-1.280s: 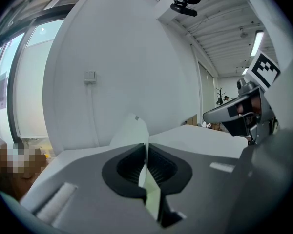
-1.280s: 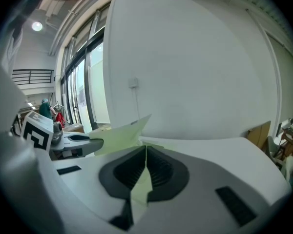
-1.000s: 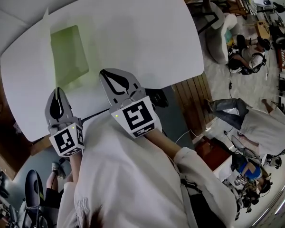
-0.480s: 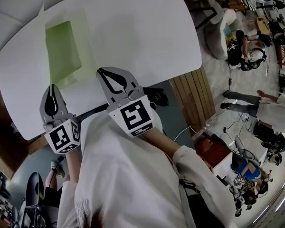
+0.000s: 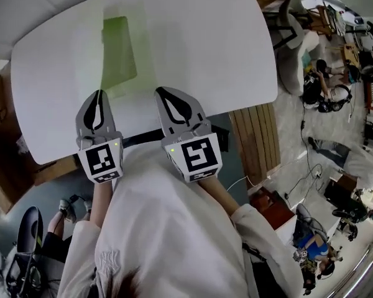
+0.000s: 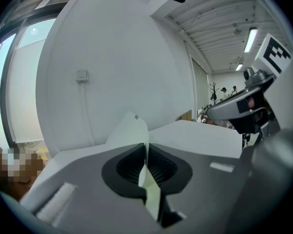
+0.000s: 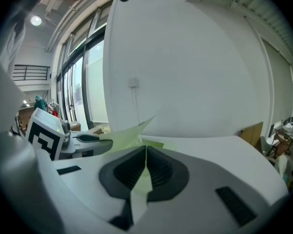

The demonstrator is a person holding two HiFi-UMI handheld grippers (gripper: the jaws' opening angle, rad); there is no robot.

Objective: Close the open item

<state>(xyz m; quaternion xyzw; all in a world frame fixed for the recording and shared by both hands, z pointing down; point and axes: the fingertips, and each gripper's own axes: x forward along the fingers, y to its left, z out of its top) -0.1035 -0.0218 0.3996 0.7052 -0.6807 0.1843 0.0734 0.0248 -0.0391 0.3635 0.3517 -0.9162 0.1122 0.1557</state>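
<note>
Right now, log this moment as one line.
left gripper: shut on folder cover | right gripper: shut on folder base | cover raised, folder open

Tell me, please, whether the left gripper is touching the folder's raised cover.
Touching. The left gripper view shows the left gripper with its jaws shut on the thin folder cover.

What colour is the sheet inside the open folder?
Light green. The sheet shows best in the head view.
</note>
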